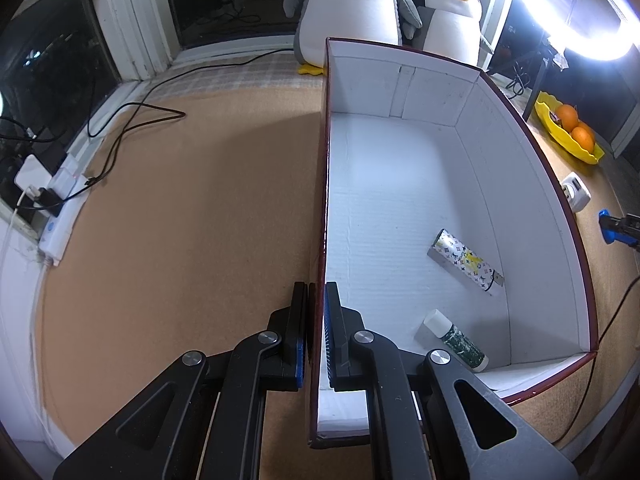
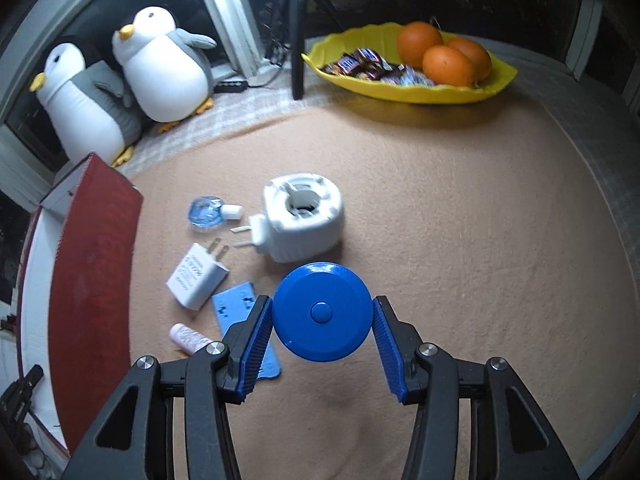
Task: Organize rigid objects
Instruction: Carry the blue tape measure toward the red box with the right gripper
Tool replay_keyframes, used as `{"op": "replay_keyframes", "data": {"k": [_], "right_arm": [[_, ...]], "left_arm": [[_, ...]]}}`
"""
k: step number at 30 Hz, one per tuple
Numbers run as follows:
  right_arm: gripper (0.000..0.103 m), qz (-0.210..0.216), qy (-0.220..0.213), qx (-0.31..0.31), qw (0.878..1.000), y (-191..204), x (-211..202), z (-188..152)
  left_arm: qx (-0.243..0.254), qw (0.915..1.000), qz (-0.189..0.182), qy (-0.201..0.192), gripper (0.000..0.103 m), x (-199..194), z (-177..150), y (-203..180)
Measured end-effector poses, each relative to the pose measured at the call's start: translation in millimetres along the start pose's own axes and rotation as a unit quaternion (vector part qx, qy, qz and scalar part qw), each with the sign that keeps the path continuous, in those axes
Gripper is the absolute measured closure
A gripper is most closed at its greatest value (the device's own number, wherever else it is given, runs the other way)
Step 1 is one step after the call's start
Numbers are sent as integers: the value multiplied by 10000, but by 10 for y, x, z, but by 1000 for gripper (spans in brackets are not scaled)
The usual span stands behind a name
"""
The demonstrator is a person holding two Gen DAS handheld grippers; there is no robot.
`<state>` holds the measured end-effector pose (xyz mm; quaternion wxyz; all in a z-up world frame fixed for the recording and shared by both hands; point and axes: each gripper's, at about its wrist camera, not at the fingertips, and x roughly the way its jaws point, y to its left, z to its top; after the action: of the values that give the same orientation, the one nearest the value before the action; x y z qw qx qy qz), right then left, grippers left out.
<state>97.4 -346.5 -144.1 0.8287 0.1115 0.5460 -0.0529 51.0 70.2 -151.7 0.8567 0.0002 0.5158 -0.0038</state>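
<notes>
My left gripper [image 1: 316, 300] is shut on the left wall of a white box with a dark red outside [image 1: 323, 200]. Inside the box lie a patterned flat bar [image 1: 466, 262] and a small green tube with a white cap [image 1: 456, 340]. My right gripper [image 2: 320, 312] holds a round blue disc with a centre button [image 2: 322, 311] between its two blue pads, just above the tan cloth. Beyond it lie a white round plug-in device [image 2: 302, 216], a white charger [image 2: 198, 276], a blue bottle [image 2: 208, 211], a light blue flat piece [image 2: 240, 308] and a pink spool [image 2: 186, 336].
The box's red wall [image 2: 92, 280] stands left of the loose items. A yellow dish [image 2: 408, 92] with oranges and sweets sits at the back. Two plush penguins [image 2: 160, 64] stand by the window. A power strip and cables [image 1: 60, 196] lie at the far left.
</notes>
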Motion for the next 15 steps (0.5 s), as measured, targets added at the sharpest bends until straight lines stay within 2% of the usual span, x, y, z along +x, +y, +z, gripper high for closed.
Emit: {"op": "replay_keyframes", "data": {"k": [7, 15], "right_arm": [[57, 272, -195, -380, 9987, 353, -187, 0], [57, 667, -482, -1057, 9910, 906, -502, -32]], "left_arm": [[-89, 9999, 9, -46, 97, 5, -12, 12], [-192, 9998, 13, -74, 97, 4, -15, 19]]}}
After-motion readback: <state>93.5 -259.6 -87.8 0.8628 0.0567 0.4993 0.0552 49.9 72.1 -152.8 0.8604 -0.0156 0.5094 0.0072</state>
